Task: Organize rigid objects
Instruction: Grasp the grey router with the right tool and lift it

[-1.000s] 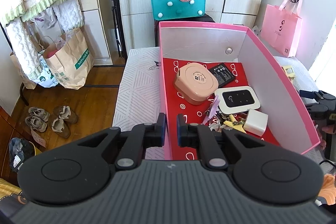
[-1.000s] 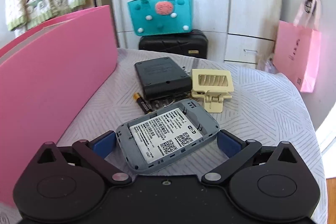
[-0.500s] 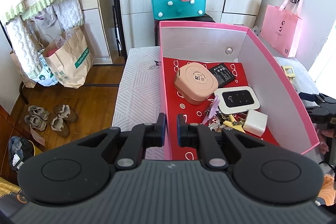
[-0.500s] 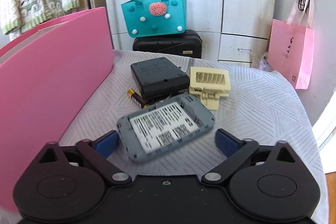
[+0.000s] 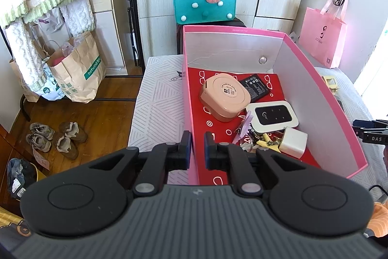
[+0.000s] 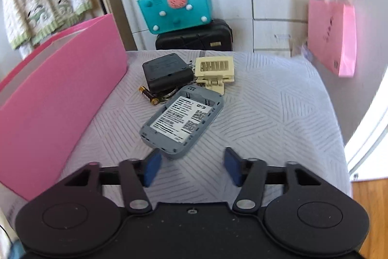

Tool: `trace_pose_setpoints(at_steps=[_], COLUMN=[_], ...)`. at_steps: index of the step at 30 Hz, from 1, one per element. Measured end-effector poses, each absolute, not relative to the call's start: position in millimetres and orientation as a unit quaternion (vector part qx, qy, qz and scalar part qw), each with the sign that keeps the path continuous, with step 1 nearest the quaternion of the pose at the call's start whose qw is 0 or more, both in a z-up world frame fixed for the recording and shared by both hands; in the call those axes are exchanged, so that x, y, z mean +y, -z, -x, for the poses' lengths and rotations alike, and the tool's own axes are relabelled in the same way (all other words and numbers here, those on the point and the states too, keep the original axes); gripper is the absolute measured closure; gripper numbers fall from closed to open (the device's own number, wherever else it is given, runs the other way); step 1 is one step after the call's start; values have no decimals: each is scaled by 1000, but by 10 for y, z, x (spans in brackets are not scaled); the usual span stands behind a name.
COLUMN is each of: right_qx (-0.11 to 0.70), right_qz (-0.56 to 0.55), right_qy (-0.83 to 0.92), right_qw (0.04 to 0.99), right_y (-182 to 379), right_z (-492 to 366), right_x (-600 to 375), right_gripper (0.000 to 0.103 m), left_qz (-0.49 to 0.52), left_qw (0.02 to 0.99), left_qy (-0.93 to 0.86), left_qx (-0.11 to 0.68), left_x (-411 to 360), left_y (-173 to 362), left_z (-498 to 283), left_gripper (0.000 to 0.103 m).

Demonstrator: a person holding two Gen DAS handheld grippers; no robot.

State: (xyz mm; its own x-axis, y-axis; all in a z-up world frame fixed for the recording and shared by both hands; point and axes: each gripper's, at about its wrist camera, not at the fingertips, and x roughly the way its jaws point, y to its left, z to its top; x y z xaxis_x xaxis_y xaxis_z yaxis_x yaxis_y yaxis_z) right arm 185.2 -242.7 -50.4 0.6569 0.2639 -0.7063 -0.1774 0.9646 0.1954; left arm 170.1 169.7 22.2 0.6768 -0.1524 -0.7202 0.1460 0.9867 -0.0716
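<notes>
The left gripper (image 5: 195, 147) is pinched nearly closed on the near left wall of the pink cardboard box (image 5: 325, 98), one finger outside the wall and one inside. Beyond its fingers, on the box's red patterned floor, lie a round-cornered peach plastic case (image 5: 224, 96), a flat black battery pack (image 5: 255, 86) just behind it, a white pocket router with a black face (image 5: 272, 116) to the right, a white cube-shaped charger (image 5: 292, 142) in front of that, and a small heap of keys and trinkets (image 5: 252, 135) between charger and case. The box stands on a white quilted mattress with grey line pattern (image 5: 157, 98). The right gripper (image 6: 192, 168) has its blue-padded jaws apart at a middling width; they have just been closing, and nothing is between them. Just ahead of its left pad, lying flat on the mattress, is a grey open-backed pocket router with a white label (image 6: 183, 121), its near corner close to that pad but not gripped. Farther on sit a black rectangular device (image 6: 167, 74), a brown and gold battery (image 6: 149, 96) at its near edge, and a cream plastic clip-like holder (image 6: 214, 71) to its right. The pink box's outer wall fills the left of this view. Against the cupboards behind stand a teal felt tote bag (image 6: 174, 6) on a black suitcase (image 6: 194, 38), and a pink paper bag (image 6: 332, 35) hangs on the right.
</notes>
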Motion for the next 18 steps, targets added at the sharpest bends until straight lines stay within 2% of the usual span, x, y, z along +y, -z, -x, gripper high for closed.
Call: trace_pose_setpoints(at_steps=[3,5,6,10,12,13,18], right_qx=[385,384,386,383,374,368,375], right_qz=[-81,-98,-93,-30,-9,5,13], right_qy=[-137,-120,-108,-67,-69,-71,-119], right_qw=[909,910,911,921,925,927,919], right_y=[524,543,559,631,647,649,593], right_z=[-1935,-2084,-2168,-2330,-2281,-2234,-1981], right_x=[-2301,-2202,-2153,-1995,-1981,-1979,-2165], right_gripper=[24,12,10,10,13,21,32], left_qz=[2,-2,-2,3,6,6,4], left_qw=[916,916,915,915,914,914,914], left_qy=[81,80,81,84,87,88,92], left_qx=[394,394,394,395,395,395,395], left_x=[1695,1677,1670,1674,1687,1687,1693], left_y=[-222,-217,-215,-215,-212,-212,-209], left_z=[-1700,-1704,-1708,-1717,-1717,-1721,-1720], left_gripper=[94,94,94,94,94,94,94])
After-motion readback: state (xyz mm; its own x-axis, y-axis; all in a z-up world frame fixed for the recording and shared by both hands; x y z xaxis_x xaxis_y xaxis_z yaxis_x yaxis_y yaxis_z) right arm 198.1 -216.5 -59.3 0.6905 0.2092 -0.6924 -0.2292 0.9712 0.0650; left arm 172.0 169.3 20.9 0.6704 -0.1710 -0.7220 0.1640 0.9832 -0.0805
